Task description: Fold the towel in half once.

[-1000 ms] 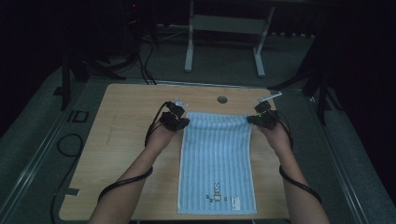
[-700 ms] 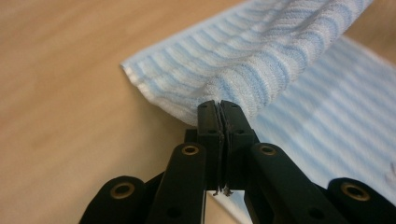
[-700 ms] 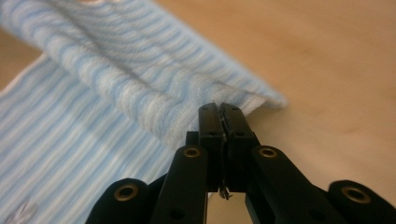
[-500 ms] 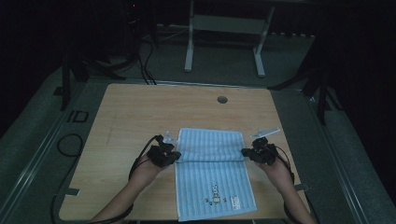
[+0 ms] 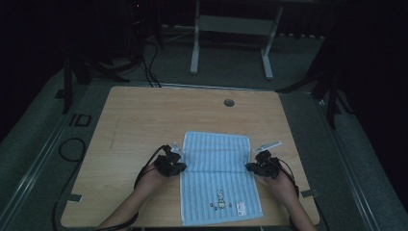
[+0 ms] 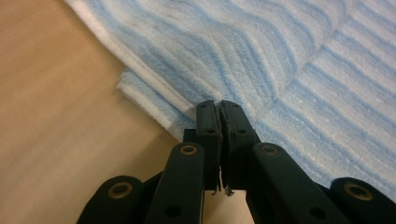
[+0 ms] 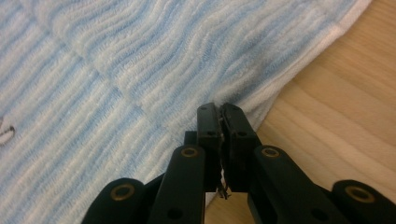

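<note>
Towel (image 5: pixel 219 175), blue-striped, laid on table (image 5: pixel 144 120) near front edge, far part folded over onto near part. Left edge pinched by left gripper (image 5: pixel 180 162), jaws pressed together on fold (image 6: pixel 205 100). Right edge pinched by right gripper (image 5: pixel 250 167), jaws likewise closed on cloth (image 7: pixel 233 100). Both grippers held low at tabletop, at ends of folded layer's edge.

The high view is looking dim, its surroundings sinking into near black; both gripper views are showing brighter, perhaps slightly soft up close.
</note>
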A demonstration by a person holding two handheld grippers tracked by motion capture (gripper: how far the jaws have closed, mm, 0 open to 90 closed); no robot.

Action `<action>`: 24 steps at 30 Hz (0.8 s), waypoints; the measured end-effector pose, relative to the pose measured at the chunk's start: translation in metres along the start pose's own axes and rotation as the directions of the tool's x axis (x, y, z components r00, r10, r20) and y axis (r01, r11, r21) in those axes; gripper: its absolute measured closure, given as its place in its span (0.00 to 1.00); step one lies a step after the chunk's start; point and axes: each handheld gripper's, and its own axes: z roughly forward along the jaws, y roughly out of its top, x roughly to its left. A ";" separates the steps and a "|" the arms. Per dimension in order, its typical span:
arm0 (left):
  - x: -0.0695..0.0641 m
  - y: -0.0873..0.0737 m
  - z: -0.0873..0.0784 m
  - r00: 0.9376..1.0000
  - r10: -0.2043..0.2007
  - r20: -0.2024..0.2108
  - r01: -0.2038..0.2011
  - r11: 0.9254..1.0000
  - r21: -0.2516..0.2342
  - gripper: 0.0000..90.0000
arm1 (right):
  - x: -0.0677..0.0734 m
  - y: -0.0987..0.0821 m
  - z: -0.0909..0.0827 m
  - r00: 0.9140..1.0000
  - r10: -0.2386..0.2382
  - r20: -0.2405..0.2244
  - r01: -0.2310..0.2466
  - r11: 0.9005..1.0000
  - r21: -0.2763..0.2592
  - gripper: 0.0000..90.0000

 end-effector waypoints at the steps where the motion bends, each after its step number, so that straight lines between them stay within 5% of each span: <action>1: 0.000 0.000 0.000 1.000 0.000 0.000 0.000 1.000 0.000 0.96 | 0.000 0.000 0.000 1.000 0.000 0.000 0.000 1.000 0.000 0.96; 13: 0.022 0.045 0.028 1.000 0.006 -0.018 -0.006 1.000 0.006 0.95 | -0.030 0.011 0.002 0.997 0.065 0.046 -0.065 0.998 0.006 0.95; 24: 0.023 0.046 0.022 1.000 -0.026 0.004 0.026 0.999 0.044 0.87 | -0.033 0.015 -0.002 0.996 0.077 0.036 -0.077 0.997 -0.003 0.92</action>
